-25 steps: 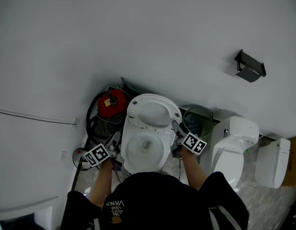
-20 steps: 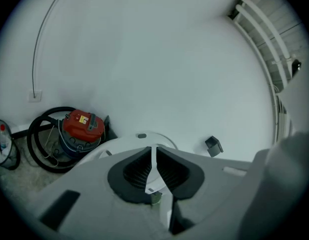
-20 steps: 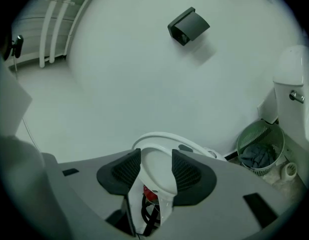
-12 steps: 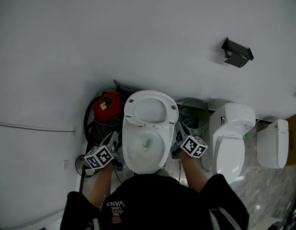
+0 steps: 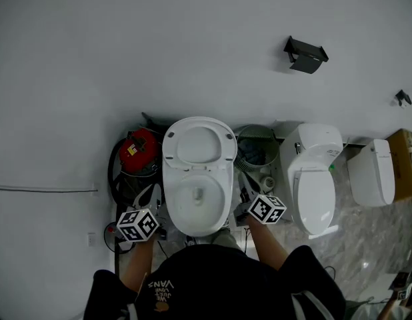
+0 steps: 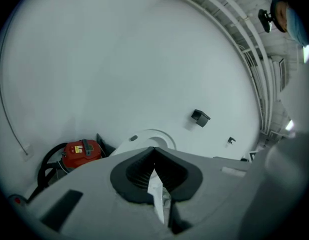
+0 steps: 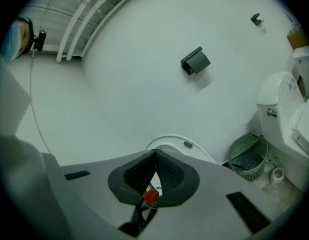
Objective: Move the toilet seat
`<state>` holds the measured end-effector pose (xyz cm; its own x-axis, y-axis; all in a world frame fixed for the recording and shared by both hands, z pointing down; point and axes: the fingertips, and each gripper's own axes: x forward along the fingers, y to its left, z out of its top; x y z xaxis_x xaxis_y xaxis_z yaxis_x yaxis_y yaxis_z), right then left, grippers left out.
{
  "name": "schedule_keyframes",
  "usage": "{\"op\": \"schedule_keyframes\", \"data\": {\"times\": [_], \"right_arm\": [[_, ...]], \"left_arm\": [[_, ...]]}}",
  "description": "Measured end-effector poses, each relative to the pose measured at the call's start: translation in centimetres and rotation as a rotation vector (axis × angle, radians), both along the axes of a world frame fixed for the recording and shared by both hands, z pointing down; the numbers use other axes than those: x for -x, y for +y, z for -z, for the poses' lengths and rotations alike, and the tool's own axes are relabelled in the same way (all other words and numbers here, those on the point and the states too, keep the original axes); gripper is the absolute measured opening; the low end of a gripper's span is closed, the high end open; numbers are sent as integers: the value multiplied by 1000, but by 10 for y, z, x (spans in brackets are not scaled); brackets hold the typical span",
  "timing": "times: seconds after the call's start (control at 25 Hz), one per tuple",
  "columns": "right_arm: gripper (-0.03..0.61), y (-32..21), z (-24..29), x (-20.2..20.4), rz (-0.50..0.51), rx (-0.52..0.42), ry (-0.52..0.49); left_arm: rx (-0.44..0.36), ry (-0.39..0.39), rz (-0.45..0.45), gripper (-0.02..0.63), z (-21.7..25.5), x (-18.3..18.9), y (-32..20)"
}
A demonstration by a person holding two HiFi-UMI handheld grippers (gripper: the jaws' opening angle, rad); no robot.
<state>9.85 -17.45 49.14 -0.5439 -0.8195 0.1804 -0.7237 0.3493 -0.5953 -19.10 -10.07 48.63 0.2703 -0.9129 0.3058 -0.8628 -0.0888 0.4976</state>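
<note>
2 grippers and 1 toilet, seen from above. My left gripper (image 6: 153,150) and right gripper (image 7: 155,154) sit on either side of the bowl (image 5: 171,193), near its front. Both have their pads pressed together with nothing between them.

Toilet seat (image 5: 198,145): raised at the back of the bowl, leaning toward the wall. I cannot tell the seat ring from the lid here.

Handling (judged): stiff moulded plastic, fairly light, glossy and likely slippery under rubber pads. It is hinged at the rear, so it can only swing in an arc, and it may slam if let go partway. The best hold looks like the free edge, now uppermost, or a side rim, pinched across its thin section.

Writing: the print on my black top (image 5: 159,287) reads "VANS", upside down, and the lines beneath it are too small to read. The red vacuum cleaner (image 5: 135,151) carries a yellow label, also unreadable. No brand shows on the toilet or on the green basket (image 5: 256,153).
</note>
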Motion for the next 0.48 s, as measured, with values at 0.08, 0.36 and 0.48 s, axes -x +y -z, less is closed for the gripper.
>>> {"op": "schedule_keyframes", "data": {"times": [0.08,0.36,0.48], "right_arm": [[-2,12,3,1,5,-15,20],[-2,48,13,9,11,-46,106],[-2,59,15,12,2,-50,115]], "left_arm": [[-12,-19,-25,0,3,-2,5],[-33,-109,-106,0,11,-8,28],[-39,-146,-135,0,12,-8,39]]}}
